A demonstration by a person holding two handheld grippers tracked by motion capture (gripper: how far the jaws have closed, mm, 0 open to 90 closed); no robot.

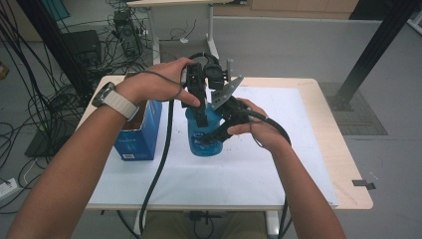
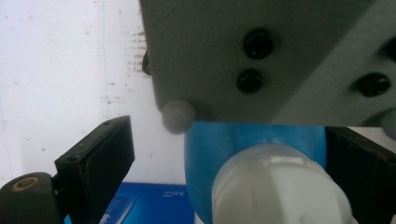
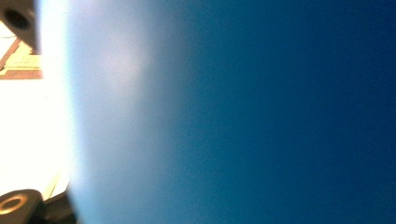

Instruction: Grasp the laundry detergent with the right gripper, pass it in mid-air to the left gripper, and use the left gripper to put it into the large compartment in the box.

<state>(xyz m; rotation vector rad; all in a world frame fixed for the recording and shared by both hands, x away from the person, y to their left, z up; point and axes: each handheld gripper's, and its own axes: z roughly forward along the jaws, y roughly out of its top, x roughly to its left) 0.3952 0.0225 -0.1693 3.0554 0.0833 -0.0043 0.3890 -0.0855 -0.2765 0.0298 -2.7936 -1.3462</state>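
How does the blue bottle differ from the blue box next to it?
The blue bottle is rounded and see-through, with a white cap; the blue box is square-edged, solid-coloured cardboard with an open top. The bottle stands mid-table with the right gripper clamped on its side and the left gripper over its top; the box stands untouched by the table's left edge. Both are blue and upright.

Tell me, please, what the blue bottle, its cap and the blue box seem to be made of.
Bottle: probably translucent plastic, smooth and glossy, since light glows through its blue wall. Cap: looks like white plastic, with a soft sheen on its rounded top. Box: likely printed cardboard, with flat matte sides, sharp folded edges and an open brown flap.
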